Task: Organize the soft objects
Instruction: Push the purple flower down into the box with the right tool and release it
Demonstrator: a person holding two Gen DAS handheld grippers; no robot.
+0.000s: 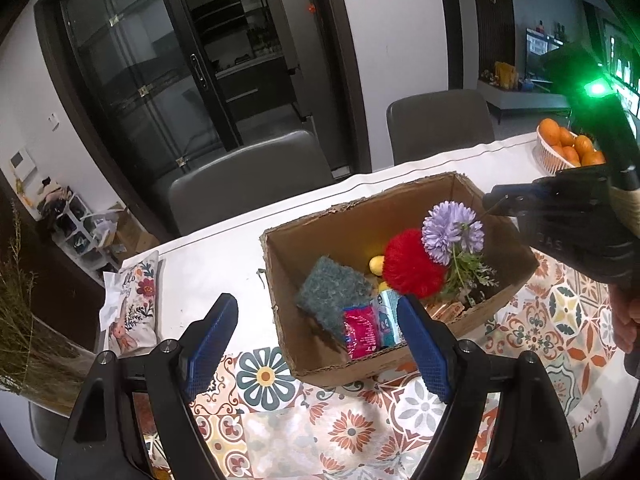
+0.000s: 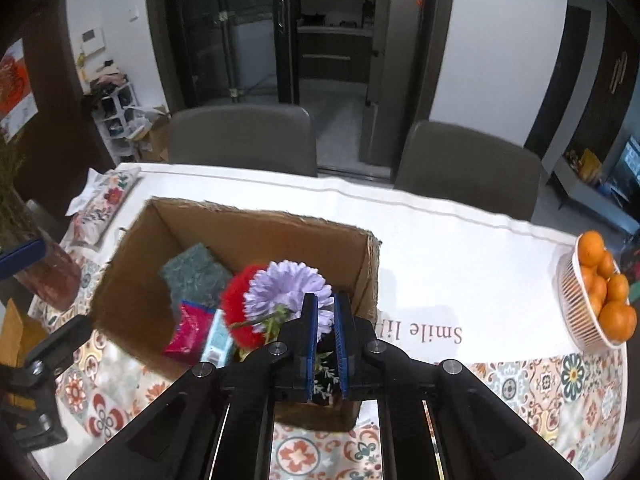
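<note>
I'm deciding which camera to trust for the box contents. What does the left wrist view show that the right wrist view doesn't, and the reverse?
Only the left wrist view shows the yellow ball behind the red pompom, and the right gripper from outside.

Only the right wrist view shows the "Smile" lettering on the tablecloth and the right jaws nearly closed around greenery.

Both show the cardboard box, purple flower, green sponge, pink packet and basket of oranges.
</note>
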